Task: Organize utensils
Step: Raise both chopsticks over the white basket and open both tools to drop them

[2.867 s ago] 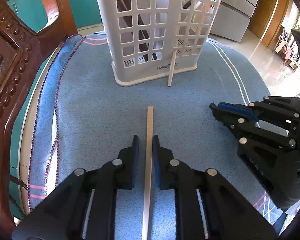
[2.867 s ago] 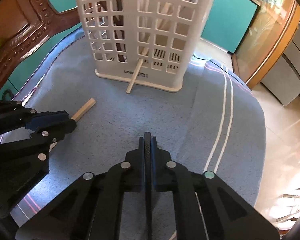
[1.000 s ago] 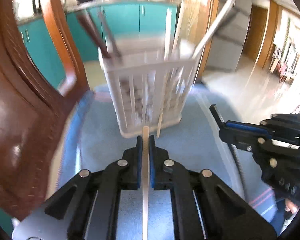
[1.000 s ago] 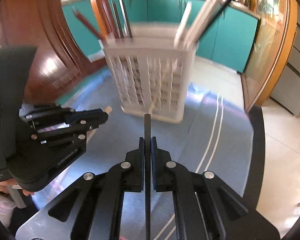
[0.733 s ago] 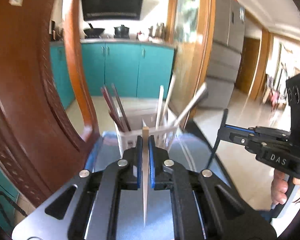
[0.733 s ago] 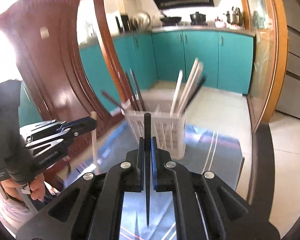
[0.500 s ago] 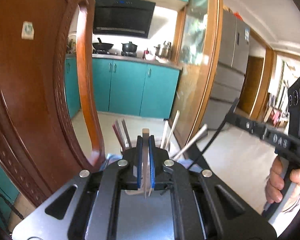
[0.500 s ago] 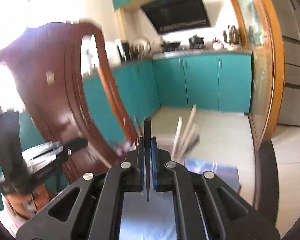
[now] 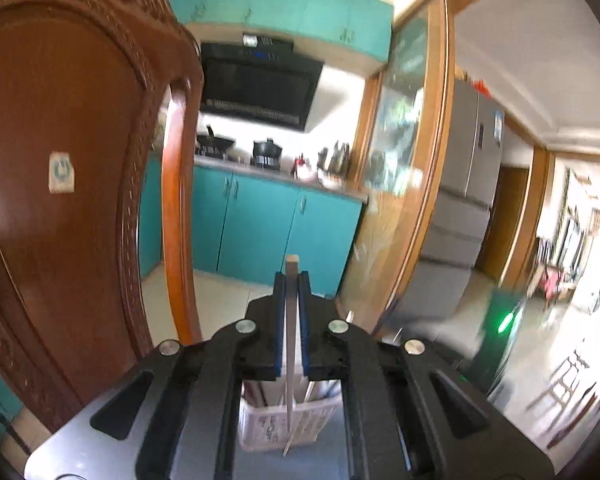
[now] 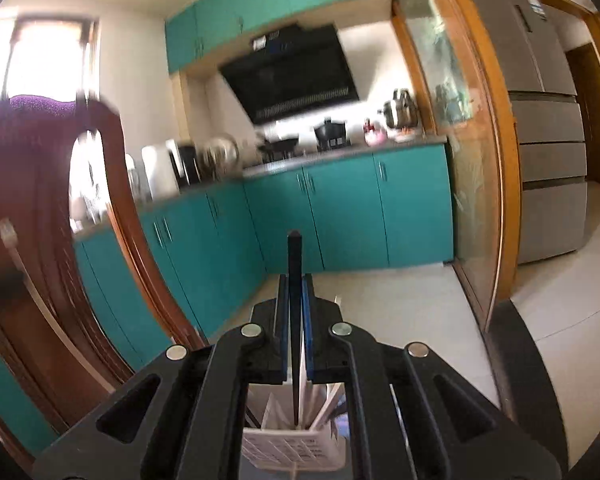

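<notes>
Two grippers, one chopstick in each. The left gripper [image 9: 291,280] has its jaws pinched on a pale wooden chopstick [image 9: 290,344], which stands nearly upright between the blue pads, its blunt end poking just above the fingertips and its thin tip hanging down over the white basket [image 9: 276,428]. The right gripper [image 10: 295,284] pinches a black chopstick [image 10: 295,312] the same way, tip pointing down into the white basket [image 10: 284,448] below it. There is one basket, already holding several sticks, too blurred to count. Both grippers sit above the basket's rim, with open air around them. A carved wooden chair back [image 9: 68,184] rises close on the left; teal cabinets [image 10: 340,216] and a grey fridge [image 10: 540,128] stand well back across a bare tiled floor.
</notes>
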`<state>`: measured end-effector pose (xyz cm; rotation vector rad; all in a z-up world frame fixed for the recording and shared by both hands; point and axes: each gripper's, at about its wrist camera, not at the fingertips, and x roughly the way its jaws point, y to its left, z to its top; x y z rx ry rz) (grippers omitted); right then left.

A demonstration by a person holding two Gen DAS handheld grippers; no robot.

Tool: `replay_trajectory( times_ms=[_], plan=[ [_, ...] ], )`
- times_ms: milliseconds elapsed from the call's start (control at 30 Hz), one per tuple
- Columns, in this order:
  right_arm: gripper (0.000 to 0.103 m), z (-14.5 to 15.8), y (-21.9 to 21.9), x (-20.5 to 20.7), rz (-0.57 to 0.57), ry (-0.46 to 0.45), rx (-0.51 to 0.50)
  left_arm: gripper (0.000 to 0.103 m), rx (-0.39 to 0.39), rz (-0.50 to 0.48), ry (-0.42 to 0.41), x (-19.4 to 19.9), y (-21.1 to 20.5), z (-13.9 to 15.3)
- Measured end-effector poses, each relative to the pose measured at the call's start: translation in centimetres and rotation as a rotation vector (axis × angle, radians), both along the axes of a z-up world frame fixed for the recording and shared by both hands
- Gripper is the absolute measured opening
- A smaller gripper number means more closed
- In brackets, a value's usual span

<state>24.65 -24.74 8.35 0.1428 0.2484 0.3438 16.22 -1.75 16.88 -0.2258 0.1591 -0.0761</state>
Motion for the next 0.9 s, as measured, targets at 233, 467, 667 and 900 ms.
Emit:
replay_trajectory(
  times_ms=[233,467,667,900],
  plan=[
    [0.007,-3.5,2.8,1.6,0.026,0.093,-0.098,0.007,0.019,0.128,-0.109,1.4,-0.2,-0.8],
    [0.047,-1.9,0.7,-1.9,0.008,-0.021,-0.046,0.007,0.025,0.145,-0.033,5.0,-0.1,-3.4],
    [0.054,-1.3,-1.5,-3.6,0.019,-0.011,0.023,0.007,-0.076,0.129,-0.068,4.6,1.1,-3.2],
    [0.054,-2.5,-2.0,-3.4,0.025,0.048,0.019,0.007,-0.232,0.204,-0.185,4.0,3.5,-3.2]
  ],
)
